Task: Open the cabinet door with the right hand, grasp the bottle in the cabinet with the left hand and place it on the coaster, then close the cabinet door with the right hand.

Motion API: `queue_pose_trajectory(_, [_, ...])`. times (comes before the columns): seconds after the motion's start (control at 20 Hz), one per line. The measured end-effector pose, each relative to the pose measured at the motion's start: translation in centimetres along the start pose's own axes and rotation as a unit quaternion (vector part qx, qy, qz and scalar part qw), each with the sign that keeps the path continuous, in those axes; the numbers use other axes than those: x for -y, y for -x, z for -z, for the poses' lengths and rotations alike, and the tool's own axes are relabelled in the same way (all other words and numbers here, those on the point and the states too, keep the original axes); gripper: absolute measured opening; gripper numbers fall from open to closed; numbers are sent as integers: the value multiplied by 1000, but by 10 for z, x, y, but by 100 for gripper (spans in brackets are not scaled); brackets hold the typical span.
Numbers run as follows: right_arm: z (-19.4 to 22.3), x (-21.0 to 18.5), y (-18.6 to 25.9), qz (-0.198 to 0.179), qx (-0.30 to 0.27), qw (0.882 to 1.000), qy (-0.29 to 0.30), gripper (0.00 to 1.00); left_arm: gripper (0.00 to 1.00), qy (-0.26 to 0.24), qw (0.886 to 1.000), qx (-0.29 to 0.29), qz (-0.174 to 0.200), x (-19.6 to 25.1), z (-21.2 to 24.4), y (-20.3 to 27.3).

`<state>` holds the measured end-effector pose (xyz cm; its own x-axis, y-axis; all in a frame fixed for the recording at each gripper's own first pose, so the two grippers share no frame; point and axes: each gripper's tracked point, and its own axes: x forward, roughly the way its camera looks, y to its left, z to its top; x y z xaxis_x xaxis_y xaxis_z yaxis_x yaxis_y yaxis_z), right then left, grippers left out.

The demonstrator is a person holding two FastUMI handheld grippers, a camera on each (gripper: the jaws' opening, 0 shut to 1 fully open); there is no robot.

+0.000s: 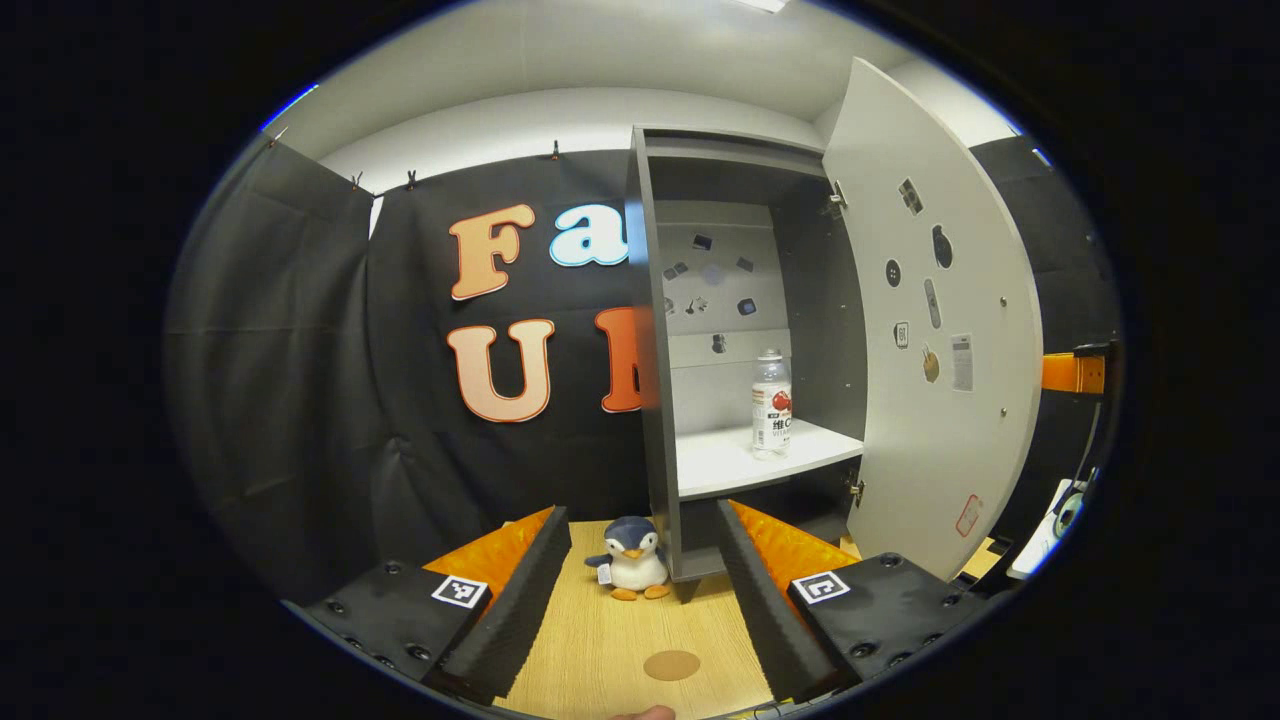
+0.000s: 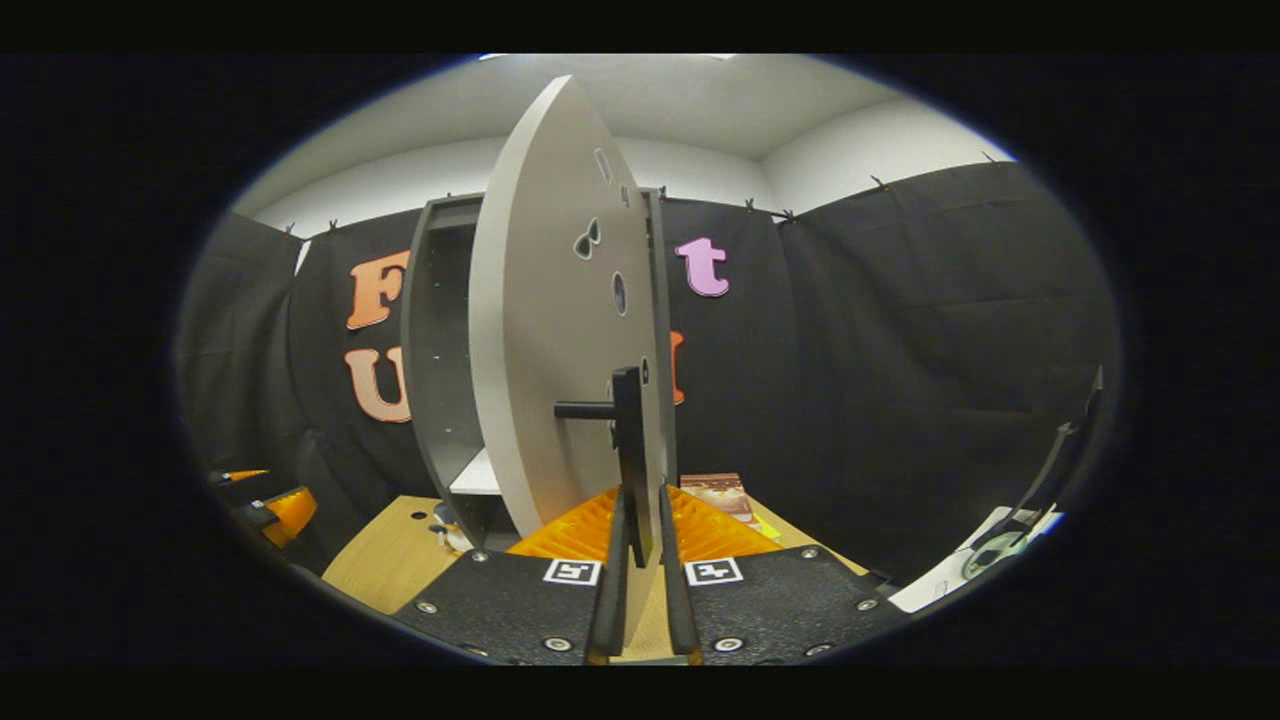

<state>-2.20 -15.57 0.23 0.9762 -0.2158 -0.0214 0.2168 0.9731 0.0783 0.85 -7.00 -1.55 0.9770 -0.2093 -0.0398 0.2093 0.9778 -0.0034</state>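
— So, left gripper view first: where does the bottle stand?

— Upright on the white shelf inside the cabinet, toward the shelf's right side. The cabinet door is swung wide open. The left claw hangs low over the tabletop, fingers spread wide with nothing between them. The round coaster lies on the wood between the fingers, and a plush penguin sits just before the cabinet's foot.

— How will the bottle handle?

— It looks like clear, thin plastic: probably light, smooth, a bit yielding. I would take it around the labelled middle, squarely, so it neither tips nor slips.

— And the right gripper view?

— The door is seen nearly edge-on. The right claw is closed on the dark handle, its lower end pinched between both fingers. The left claw shows far off at the left edge.
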Motion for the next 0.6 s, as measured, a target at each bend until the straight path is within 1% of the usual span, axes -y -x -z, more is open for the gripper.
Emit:
queue_pose_trajectory(0.15, [-2,17,-1,-5,5,1000,-10,17,94,1,1000,4,1,8,-4,0])
queue_pose_trajectory(0.2, [-3,22,-2,-11,5,1000,-14,19,95,0,1000,5,2,11,-5,0])
queue_pose_trajectory(0.25, [-1,25,-3,-22,5,1000,-15,19,95,-1,1000,5,4,14,-5,0])
queue_pose_trajectory(0.3, [1,33,-6,-23,5,1000,-13,14,95,-1,1000,4,4,17,-6,0])
queue_pose_trajectory(0.35, [5,39,-7,-28,-1,1000,-14,19,95,0,1000,5,6,21,-7,1])
queue_pose_trajectory(0.4, [6,45,-8,-27,0,999,-17,13,95,-1,1000,6,6,23,-9,1])
queue_pose_trajectory(0.45, [4,50,-7,-29,3,999,-19,12,95,-2,1000,9,5,25,-10,3])
queue_pose_trajectory(0.5, [2,56,-8,-29,6,999,-18,19,95,-3,1000,10,5,27,-12,3])
queue_pose_trajectory(0.55, [3,62,-8,-30,5,999,-17,7,95,-4,1000,9,4,30,-12,4])
queue_pose_trajectory(0.6, [3,68,-7,-29,4,999,-18,12,95,-3,1000,9,3,32,-12,5])
